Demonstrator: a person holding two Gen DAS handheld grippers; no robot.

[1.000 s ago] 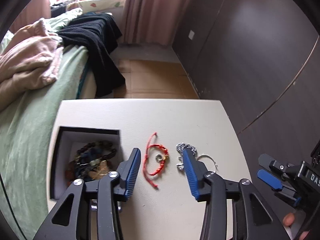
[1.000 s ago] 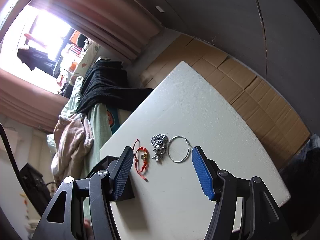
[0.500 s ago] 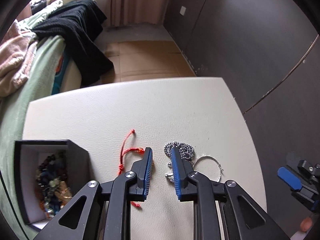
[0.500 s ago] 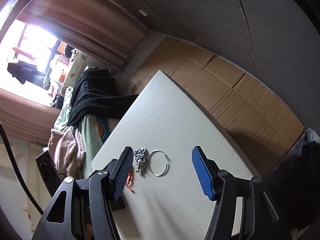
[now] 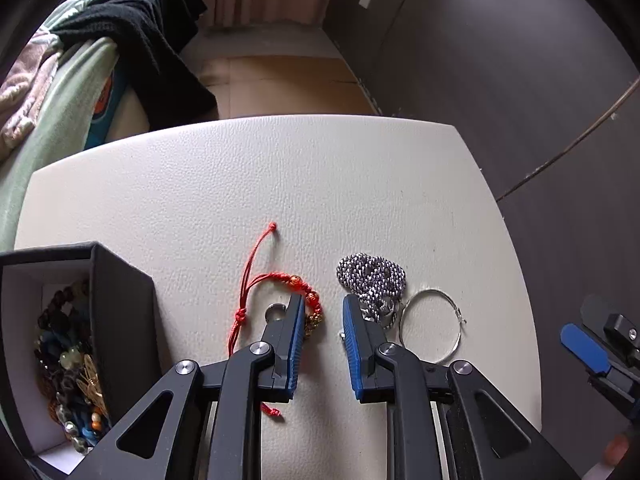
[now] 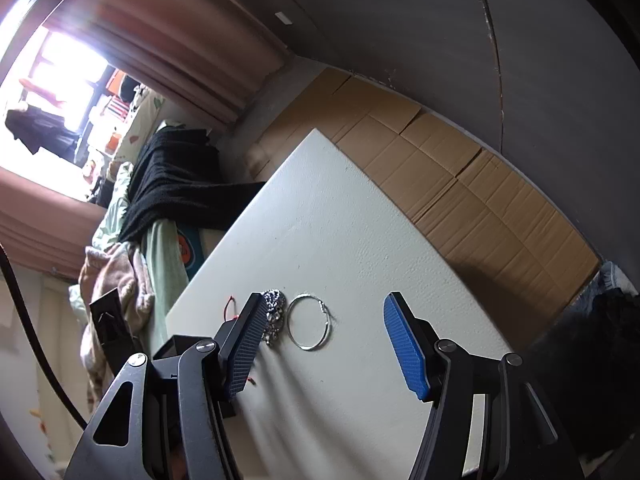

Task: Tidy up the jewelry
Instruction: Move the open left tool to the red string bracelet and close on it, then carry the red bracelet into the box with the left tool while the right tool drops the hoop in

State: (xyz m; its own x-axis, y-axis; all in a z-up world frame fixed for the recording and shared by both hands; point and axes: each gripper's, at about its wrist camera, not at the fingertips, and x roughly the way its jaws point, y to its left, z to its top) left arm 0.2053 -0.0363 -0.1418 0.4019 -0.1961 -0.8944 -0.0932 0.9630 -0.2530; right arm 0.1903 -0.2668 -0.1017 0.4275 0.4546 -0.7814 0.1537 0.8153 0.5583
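On the white table [image 5: 280, 184] lie a red cord bracelet with gold beads [image 5: 280, 292], a coiled silver bead chain [image 5: 370, 276] and a thin silver hoop [image 5: 432, 328]. My left gripper [image 5: 322, 312] is low over the table, its jaws narrowed but apart, with the bracelet's beaded side at the left fingertip and the chain at the right one. A black jewelry box [image 5: 108, 320] with beaded pieces stands at the left. My right gripper [image 6: 324, 312] is open and empty above the hoop [image 6: 309, 327] and chain [image 6: 274, 312].
A bed with green cover, pink blanket and black garment [image 5: 152, 40] lies beyond the table's left side. Dark wardrobe panels [image 5: 500, 60] stand on the right. Cardboard [image 6: 440, 184] covers the floor past the table's far edge.
My left gripper narrowed its jaws from wide open and came down closer over the bracelet and chain. My right gripper stayed open and drew back a little.
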